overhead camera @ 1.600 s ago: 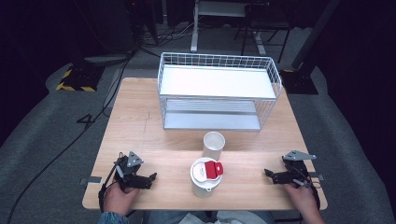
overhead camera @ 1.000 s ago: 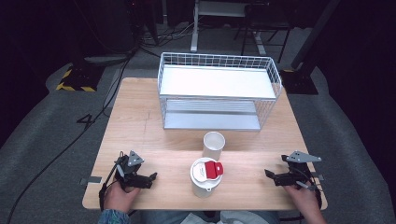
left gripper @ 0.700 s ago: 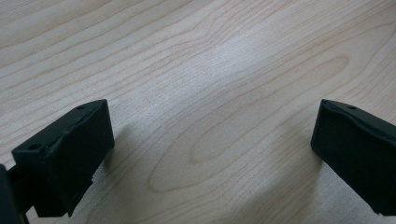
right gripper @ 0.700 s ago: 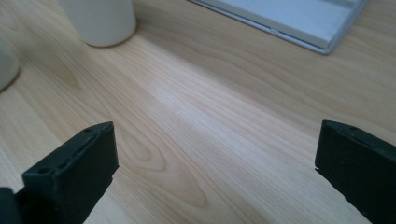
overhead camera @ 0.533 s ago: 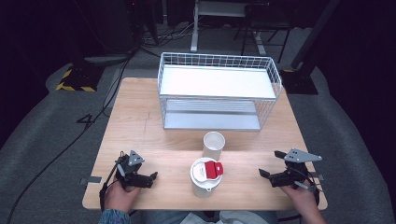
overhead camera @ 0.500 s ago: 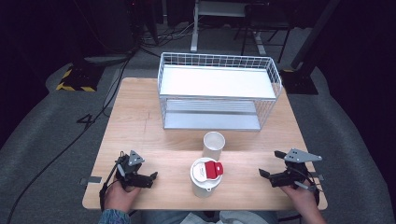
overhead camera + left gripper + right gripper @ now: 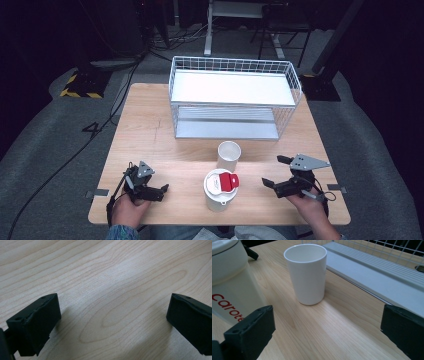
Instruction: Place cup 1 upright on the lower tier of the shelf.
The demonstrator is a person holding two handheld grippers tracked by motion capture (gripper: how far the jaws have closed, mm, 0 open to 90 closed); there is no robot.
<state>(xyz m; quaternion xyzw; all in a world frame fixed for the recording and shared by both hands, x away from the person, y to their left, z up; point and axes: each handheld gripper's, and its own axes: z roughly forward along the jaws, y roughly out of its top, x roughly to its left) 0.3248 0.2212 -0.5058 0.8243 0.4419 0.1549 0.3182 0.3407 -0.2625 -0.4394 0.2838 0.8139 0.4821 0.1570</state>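
Two grippers sit low over the near edge of the desk (image 7: 150,130), one toward each near corner. At the near left corner the left gripper (image 7: 161,191) rests on the wood in the person's hand, jaws spread wide with only bare grain between them, gripping nothing; its own view shows the two black jaws far apart over bare wood.

Near the middle of the near edge stands a white container (image 7: 220,192) with a red flip lid (image 7: 230,182), red lettering on its side in the right gripper view (image 7: 227,306). Just behind it, a little to the right and apart from it, an empty white cup (image 7: 229,156) stands upright. Beyond them, across the far half of the desk, is a white wire rack (image 7: 235,102) with two shelves.

Toward the near right corner the right gripper (image 7: 274,172) is held just above the wood, jaws wide open and empty, aimed at the cup (image 7: 306,273).
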